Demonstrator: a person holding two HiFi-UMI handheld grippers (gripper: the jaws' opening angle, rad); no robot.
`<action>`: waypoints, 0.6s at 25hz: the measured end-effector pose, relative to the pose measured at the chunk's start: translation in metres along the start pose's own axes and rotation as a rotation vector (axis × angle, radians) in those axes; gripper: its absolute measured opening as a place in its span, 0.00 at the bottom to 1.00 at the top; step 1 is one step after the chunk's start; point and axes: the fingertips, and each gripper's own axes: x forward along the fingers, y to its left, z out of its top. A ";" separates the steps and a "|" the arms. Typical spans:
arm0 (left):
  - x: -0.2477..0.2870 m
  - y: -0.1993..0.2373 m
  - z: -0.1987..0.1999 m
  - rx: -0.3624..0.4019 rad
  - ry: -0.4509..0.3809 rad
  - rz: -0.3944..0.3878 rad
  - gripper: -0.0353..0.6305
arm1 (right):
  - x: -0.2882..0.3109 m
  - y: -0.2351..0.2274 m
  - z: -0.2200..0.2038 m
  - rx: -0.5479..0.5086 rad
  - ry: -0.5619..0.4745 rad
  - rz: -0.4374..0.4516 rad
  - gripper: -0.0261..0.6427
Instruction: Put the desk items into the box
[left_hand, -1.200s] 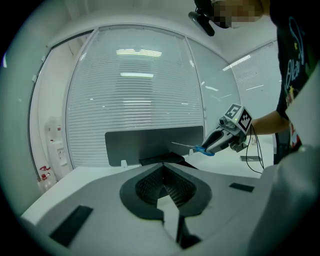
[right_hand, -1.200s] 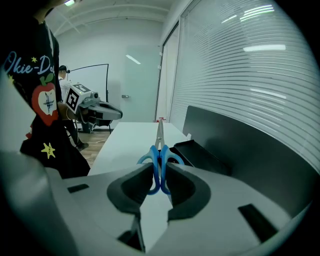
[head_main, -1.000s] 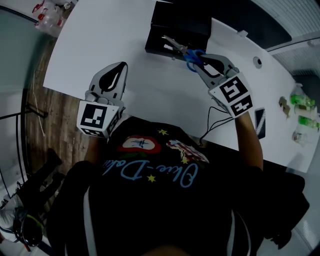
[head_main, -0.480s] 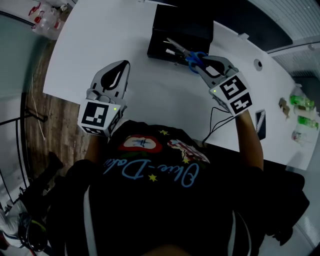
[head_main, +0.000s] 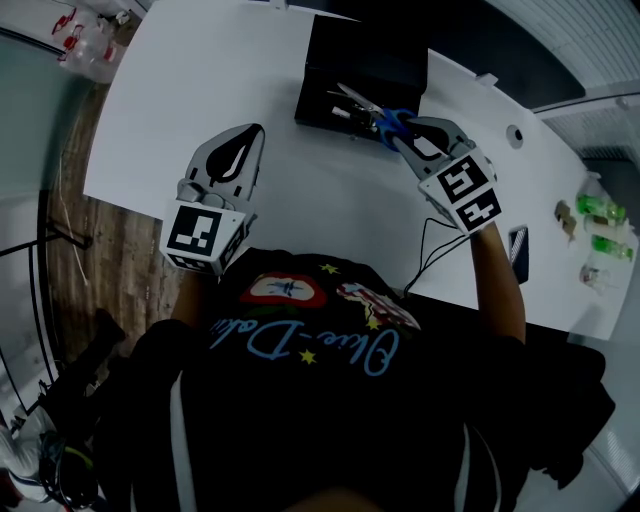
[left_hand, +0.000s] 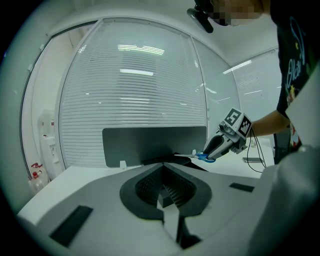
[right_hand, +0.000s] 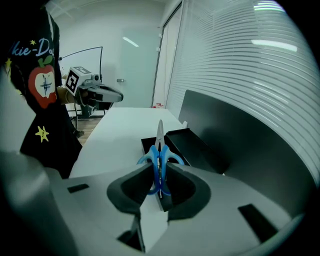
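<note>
The white table (head_main: 200, 90) carries the open black box (head_main: 380, 60) at its far side. The right hand-held gripper (head_main: 405, 128) clamps the blue-handled scissors (head_main: 388, 117), blades over the box's near rim. Best to lower them flat inside before releasing. The left hand-held gripper (head_main: 252, 135) is closed and empty.

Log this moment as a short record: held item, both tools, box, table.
Held item: blue-handled scissors, blades pointing toward the box
Right tool: shut on the scissors' handles, at the box's near edge
Left tool: shut, nothing between its jaws, over the table
Box: black box, open, standing on the table
Table: white table
</note>
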 end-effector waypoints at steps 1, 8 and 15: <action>0.001 0.002 -0.001 0.001 0.009 0.006 0.06 | 0.002 -0.001 0.000 0.000 0.002 0.003 0.17; 0.006 0.012 -0.005 -0.040 0.010 0.010 0.06 | 0.016 -0.004 -0.002 0.007 0.031 0.029 0.17; 0.010 0.017 -0.012 -0.055 0.019 0.019 0.06 | 0.025 -0.009 -0.006 0.000 0.055 0.042 0.17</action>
